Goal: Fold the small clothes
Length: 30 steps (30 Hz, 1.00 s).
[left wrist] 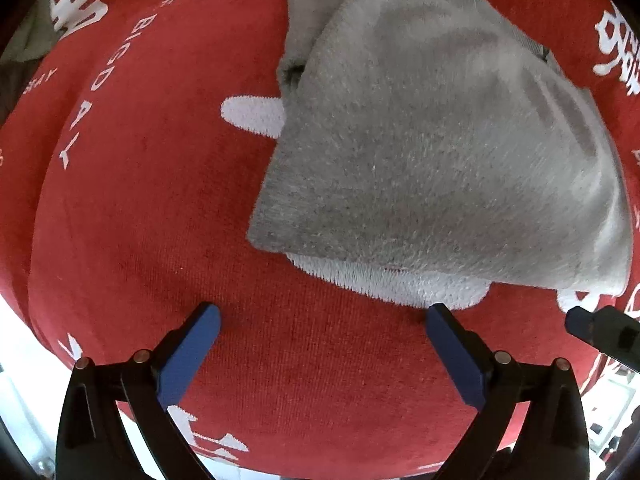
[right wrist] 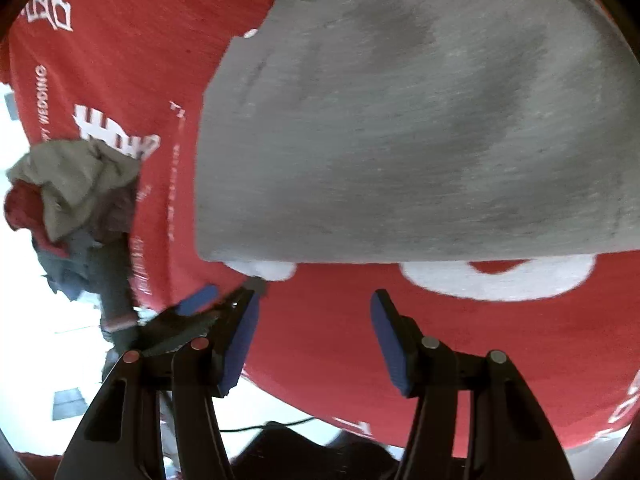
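Grey fleece garment (left wrist: 432,132) lying partly folded on red printed cloth (left wrist: 140,240), just beyond both tongs. Left gripper (left wrist: 323,322) spread wide, empty. Right gripper (right wrist: 316,312) spread wide, empty. Pinch near hem corners together, lift evenly, carry fold to far edge. Pile of unfolded clothes (right wrist: 76,208) left of garment.

Red cloth (left wrist: 140,240) with white lettering over the table; bright pale floor (right wrist: 60,352) beyond.
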{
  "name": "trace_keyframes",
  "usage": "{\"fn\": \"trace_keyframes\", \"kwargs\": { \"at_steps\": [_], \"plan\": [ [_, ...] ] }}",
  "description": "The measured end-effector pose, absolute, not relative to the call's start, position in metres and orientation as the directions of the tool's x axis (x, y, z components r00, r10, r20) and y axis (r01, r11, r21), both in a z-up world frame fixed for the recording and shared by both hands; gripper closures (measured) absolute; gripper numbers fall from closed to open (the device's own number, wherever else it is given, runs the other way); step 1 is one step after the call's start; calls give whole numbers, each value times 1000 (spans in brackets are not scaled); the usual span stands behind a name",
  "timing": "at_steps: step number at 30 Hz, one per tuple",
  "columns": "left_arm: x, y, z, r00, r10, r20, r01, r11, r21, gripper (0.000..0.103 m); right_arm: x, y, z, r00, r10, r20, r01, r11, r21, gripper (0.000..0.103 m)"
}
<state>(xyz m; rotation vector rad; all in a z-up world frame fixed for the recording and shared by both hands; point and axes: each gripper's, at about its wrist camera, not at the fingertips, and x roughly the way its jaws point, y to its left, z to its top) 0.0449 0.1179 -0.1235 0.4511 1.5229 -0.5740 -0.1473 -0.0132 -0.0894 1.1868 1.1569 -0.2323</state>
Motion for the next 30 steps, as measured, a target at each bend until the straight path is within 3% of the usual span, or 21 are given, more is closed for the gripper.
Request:
{"fn": "trace_keyframes", "kwargs": {
  "at_steps": [9,21,22,24,25,26,30],
  "plan": [
    [62,97,-131,-81,-23,-996,581,811,-65,0,-148,-12,-118,575,420,-702,697,198,689,41],
    [79,145,-122,-218,-399,-891,297,842,-450,0,-148,-19,-145,720,385,-578,644,-59,763,41],
    [78,143,-118,-220,-415,-883,295,834,-466,0,-147,-20,-146,724,383,-574,644,-75,762,45],
    [78,134,-116,-225,-459,-859,284,813,-509,0,-144,-24,-146,716,378,-587,653,-65,755,69],
    [77,131,-117,-230,-477,-848,273,805,-527,0,-142,-26,-144,714,376,-591,652,-48,757,88],
    [80,128,-116,-235,-501,-833,256,795,-550,0,-140,-29,-140,716,369,-593,645,-23,764,92],
    [75,110,-107,-249,-582,-774,188,755,-629,0,-135,-39,-117,745,375,-551,575,57,816,93]
  ]
}}
